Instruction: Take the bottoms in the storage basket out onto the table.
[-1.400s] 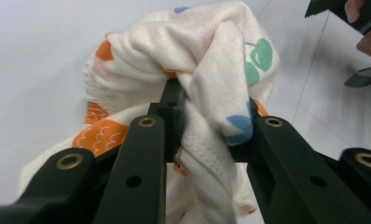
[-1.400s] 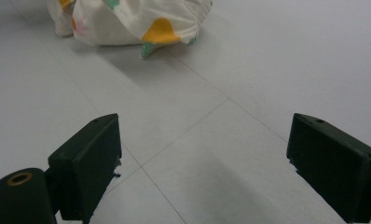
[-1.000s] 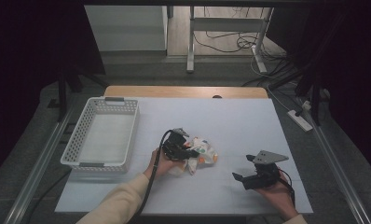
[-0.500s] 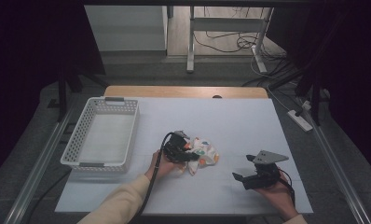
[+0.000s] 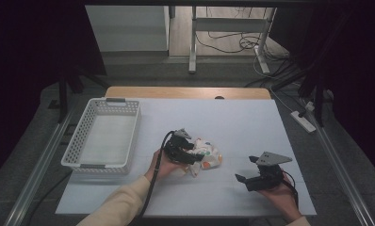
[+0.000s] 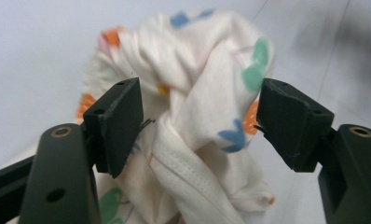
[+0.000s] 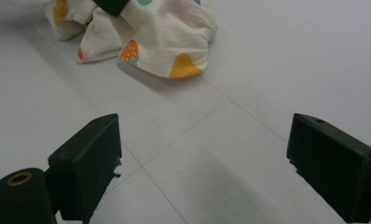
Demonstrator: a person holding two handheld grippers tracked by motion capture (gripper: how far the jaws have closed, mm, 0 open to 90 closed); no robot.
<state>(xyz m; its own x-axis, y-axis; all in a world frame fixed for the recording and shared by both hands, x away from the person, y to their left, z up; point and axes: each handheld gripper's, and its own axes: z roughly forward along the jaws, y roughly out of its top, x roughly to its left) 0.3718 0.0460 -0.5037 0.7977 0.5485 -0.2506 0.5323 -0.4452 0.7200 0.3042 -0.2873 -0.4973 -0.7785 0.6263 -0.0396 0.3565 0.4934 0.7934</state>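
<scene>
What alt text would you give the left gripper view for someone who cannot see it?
A crumpled cream cloth with orange, green and blue shapes sits between the left gripper's two open black fingers, which flank it on either side without clamping it. The cloth lies on a pale table.

No readable text, label or number anywhere (cloth print is shapes only).

table: pale blue-grey top w/ thin seam lines, wood edge at far side | basket: white perforated plastic, left of cloth, resting on table nr its left edge | cloth: crumpled cream fabric w/ coloured spots, on table approx centre, right of basket, apart from it
</scene>
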